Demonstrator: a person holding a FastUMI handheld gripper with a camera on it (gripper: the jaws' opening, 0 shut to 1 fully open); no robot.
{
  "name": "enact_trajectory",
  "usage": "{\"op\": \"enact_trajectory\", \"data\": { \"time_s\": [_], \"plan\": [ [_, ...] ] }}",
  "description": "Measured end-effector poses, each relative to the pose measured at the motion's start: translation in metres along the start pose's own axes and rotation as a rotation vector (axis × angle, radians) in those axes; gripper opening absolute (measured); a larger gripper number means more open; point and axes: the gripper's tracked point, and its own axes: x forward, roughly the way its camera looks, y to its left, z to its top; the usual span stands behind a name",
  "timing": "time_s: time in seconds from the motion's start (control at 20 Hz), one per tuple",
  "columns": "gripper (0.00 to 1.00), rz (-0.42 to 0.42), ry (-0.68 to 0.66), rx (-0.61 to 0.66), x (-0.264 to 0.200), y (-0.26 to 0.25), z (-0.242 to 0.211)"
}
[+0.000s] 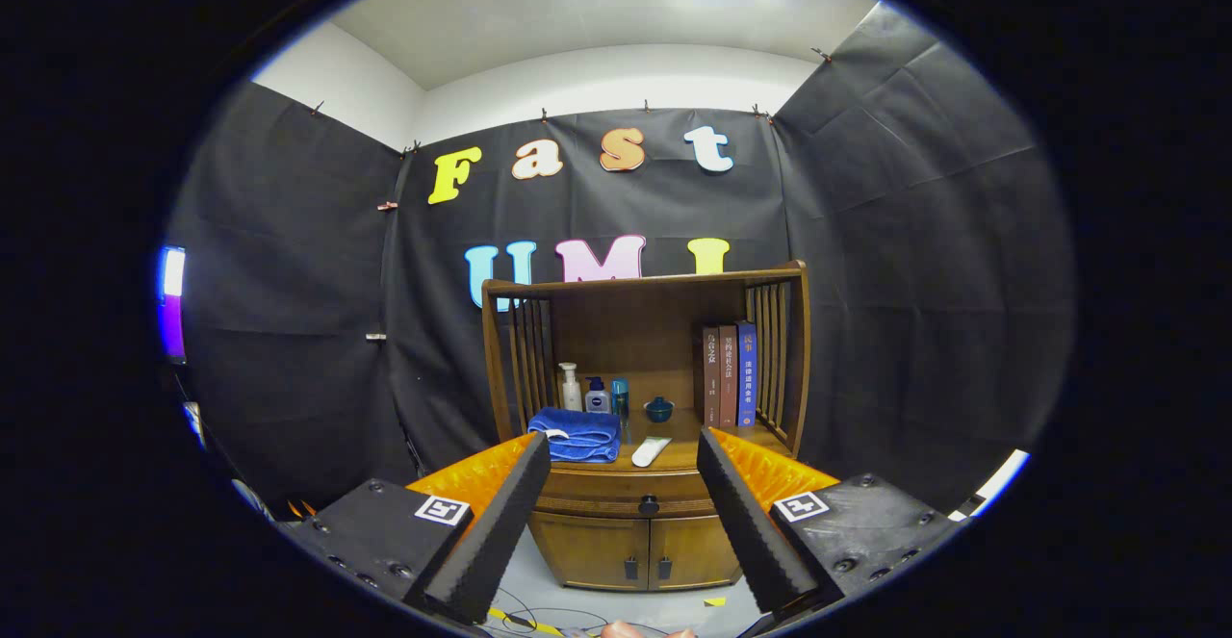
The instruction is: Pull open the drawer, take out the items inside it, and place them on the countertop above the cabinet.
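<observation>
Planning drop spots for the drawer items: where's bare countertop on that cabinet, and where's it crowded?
Gripper open, cabinet beyond it. Free: the countertop between the small bowl and the books, and the front strip right of the white tube. Crowded: left half, with the blue towel in front of the bottles.

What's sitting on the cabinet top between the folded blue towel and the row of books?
In the gripper view, a white tube lies just beside the folded blue towel, and a small dark blue lidded bowl stands nearer the upright books.
</observation>
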Motion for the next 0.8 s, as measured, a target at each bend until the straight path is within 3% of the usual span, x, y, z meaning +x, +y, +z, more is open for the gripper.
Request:
{"op": "enact_trajectory", "data": {
  "time_s": [0.8],
  "plan": [
    [0.99, 0.006, 0.006, -0.009, 0.0001, 0.0035, -0.0030]
  ]
}}
